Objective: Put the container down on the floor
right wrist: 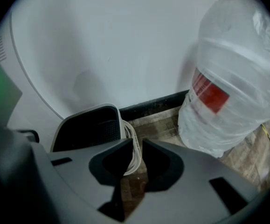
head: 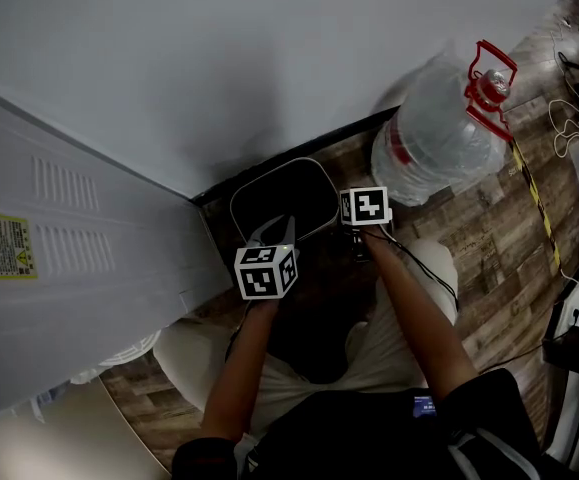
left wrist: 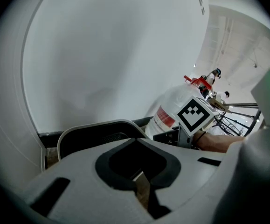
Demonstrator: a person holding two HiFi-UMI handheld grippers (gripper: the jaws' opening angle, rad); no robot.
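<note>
The container (head: 281,204) is a dark bin with a pale rim, standing on the wood floor against the wall. It also shows in the left gripper view (left wrist: 102,124) and in the right gripper view (right wrist: 86,127). My left gripper (head: 276,231) hovers at the bin's near rim; its jaws (left wrist: 141,183) meet with only a thin slit and hold nothing. My right gripper (head: 363,208) sits at the bin's right near corner, its jaws hidden under the marker cube in the head view. In its own view the right gripper (right wrist: 134,158) stands narrowly open, and the bin's rim shows through the gap, untouched.
A large clear water bottle (head: 437,133) with a red handle stands right of the bin, close to my right gripper. A white appliance (head: 69,258) fills the left side. The wall (head: 269,58) runs behind. Cables (head: 569,118) and yellow-black tape lie on the floor at right.
</note>
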